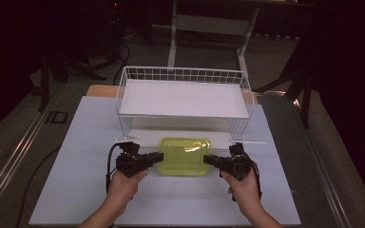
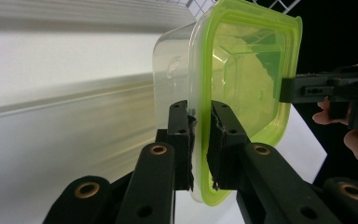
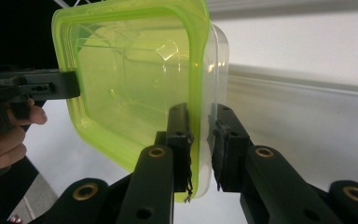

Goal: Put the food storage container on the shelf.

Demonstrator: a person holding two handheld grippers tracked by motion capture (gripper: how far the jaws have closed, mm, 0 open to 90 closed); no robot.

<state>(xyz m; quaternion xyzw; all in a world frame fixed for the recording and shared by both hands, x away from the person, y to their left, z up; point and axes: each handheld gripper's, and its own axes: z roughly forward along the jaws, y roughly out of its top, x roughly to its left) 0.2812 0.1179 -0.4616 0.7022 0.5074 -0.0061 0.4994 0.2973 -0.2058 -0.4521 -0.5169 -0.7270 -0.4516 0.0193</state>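
A clear plastic container with a lime-green lid (image 1: 184, 156) lies low over the white table, just in front of the wire rack. My left gripper (image 1: 159, 158) is shut on its left rim, and my right gripper (image 1: 206, 159) is shut on its right rim. In the left gripper view the jaws (image 2: 200, 135) pinch the green rim of the container (image 2: 251, 70), with the right gripper (image 2: 286, 89) on the far edge. In the right gripper view the jaws (image 3: 200, 135) clamp the rim of the container (image 3: 135, 84), and the left gripper (image 3: 72, 84) holds the opposite side. I cannot tell whether the container touches the table.
A white wire rack (image 1: 123, 95) with a flat white shelf (image 1: 183, 97) stands behind the container, with an open gap beneath it. The white table board (image 1: 171, 204) ends near the person's forearms. A black cable (image 1: 108, 166) trails from the left gripper.
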